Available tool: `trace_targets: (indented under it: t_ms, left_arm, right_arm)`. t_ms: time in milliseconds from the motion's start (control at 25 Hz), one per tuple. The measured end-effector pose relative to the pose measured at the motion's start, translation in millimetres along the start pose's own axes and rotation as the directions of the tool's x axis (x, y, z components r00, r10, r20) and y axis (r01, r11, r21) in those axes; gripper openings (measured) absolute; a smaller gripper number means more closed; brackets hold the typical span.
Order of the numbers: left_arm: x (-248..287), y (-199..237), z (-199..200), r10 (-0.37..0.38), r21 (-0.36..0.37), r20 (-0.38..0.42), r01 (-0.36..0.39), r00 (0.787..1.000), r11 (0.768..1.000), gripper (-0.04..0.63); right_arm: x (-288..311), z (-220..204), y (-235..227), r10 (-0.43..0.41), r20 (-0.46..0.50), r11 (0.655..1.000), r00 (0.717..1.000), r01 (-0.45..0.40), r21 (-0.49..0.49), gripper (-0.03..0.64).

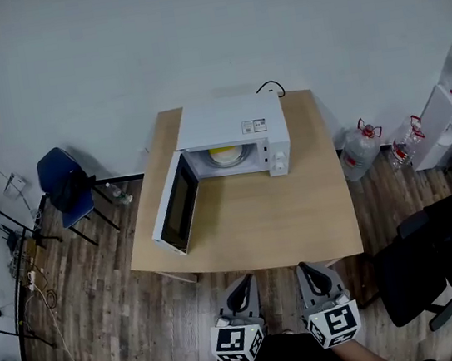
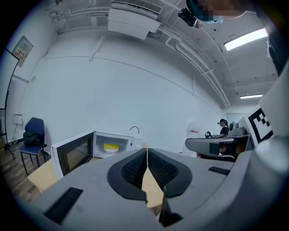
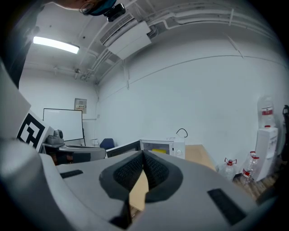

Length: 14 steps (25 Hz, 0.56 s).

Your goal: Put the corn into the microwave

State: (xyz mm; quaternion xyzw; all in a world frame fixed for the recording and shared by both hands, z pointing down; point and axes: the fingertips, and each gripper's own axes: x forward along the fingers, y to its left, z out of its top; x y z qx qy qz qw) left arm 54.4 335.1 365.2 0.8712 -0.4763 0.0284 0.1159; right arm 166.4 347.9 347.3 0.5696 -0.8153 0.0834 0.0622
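The white microwave (image 1: 236, 136) stands at the back of the wooden table (image 1: 257, 221) with its door (image 1: 175, 204) swung open to the left. The yellow corn (image 1: 224, 153) lies inside it on a pale plate. The left gripper view shows the same corn (image 2: 110, 147) in the open microwave (image 2: 97, 149). In the right gripper view the microwave (image 3: 165, 146) is farther off. My left gripper (image 1: 245, 280) and right gripper (image 1: 304, 267) hang side by side just off the table's near edge. Both are shut and hold nothing, with the pads touching in each gripper's own view (image 2: 147, 151) (image 3: 143, 153).
A blue chair (image 1: 65, 187) stands left of the table. Water bottles (image 1: 362, 151) and a white dispenser (image 1: 444, 122) stand at the right wall. A black office chair (image 1: 439, 257) sits at the lower right. Cables run along the floor at the left.
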Motion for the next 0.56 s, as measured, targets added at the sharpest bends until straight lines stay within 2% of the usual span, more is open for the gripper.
trace_targets:
  t_ms: [320, 560]
  left_arm:
    - [-31, -30, -18, -0.007, 0.011, 0.000, 0.007, 1.000, 1.000, 0.014]
    - [-53, -40, -34, 0.005, -0.014, -0.018, -0.005, 1.000, 1.000, 0.014]
  right_arm:
    - [-37, -13, -3, -0.021, 0.015, 1.000, 1.000, 0.021, -0.008, 0.060]
    - [-60, -23, -2, -0.047, 0.011, 0.999, 0.999, 0.047, 0.004, 0.060]
